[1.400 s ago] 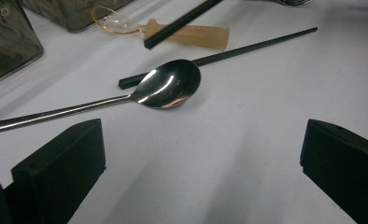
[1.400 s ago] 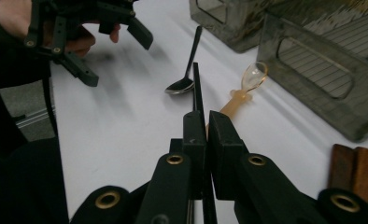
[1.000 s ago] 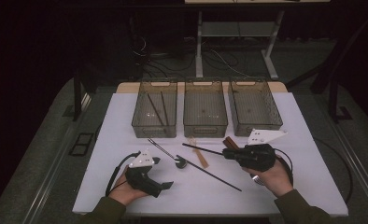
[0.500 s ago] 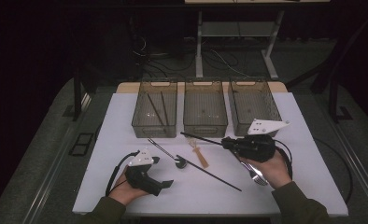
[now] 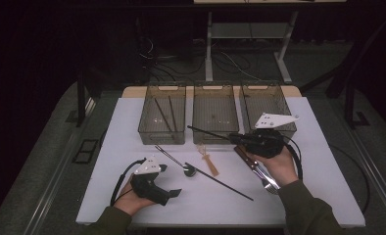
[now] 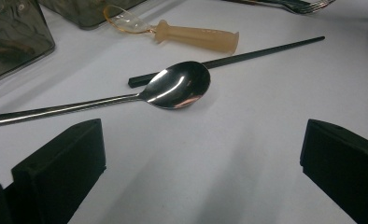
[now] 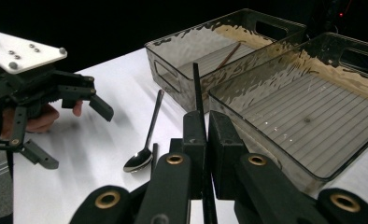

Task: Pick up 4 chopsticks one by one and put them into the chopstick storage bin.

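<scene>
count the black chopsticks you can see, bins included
4: two lie in the left bin, chopsticks side by side; one lies on the table; one is clamped in the right gripper, chopstick. More may be hidden.

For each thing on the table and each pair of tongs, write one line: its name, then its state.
Right tongs: shut on the black chopstick.
Black chopstick: held, lifted off the table.
Left tongs: open, holding nothing.
Spoon: lying flat on the table.
Second chopstick: lying flat.
Left bin: holds two chopsticks.
Middle bin: no utensil inside.
Fork: lying on the table.
</scene>
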The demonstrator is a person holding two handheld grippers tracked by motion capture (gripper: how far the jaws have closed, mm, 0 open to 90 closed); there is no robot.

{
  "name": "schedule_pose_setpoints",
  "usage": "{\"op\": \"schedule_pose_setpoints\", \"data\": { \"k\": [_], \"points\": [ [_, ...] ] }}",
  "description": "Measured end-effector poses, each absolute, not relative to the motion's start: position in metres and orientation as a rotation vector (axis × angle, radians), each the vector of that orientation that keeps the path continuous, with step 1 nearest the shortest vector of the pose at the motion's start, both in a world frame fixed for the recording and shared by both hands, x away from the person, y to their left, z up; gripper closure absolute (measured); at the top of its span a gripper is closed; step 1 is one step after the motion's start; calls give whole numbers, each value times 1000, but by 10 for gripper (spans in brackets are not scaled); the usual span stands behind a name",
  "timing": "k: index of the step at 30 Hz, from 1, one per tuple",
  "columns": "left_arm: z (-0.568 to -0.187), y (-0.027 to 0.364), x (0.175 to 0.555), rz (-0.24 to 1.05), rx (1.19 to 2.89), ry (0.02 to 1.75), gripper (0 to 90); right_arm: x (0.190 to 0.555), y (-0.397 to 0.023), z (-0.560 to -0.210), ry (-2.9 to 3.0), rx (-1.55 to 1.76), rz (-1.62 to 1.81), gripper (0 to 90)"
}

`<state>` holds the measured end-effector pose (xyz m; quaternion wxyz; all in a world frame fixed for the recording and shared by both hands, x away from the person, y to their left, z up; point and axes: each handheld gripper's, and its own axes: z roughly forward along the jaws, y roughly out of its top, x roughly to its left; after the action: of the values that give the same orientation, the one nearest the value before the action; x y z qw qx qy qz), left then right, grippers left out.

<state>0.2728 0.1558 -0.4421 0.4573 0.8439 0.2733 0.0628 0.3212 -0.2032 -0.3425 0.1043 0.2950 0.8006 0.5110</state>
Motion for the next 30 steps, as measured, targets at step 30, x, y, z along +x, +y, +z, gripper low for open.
{"op": "schedule_pose_setpoints", "data": {
  "k": [30],
  "points": [
    [-441, 156, 273, 151, 2069, 664, 0, 372, -141, -332, 2340, 913, 1443, 855]
  ]
}}
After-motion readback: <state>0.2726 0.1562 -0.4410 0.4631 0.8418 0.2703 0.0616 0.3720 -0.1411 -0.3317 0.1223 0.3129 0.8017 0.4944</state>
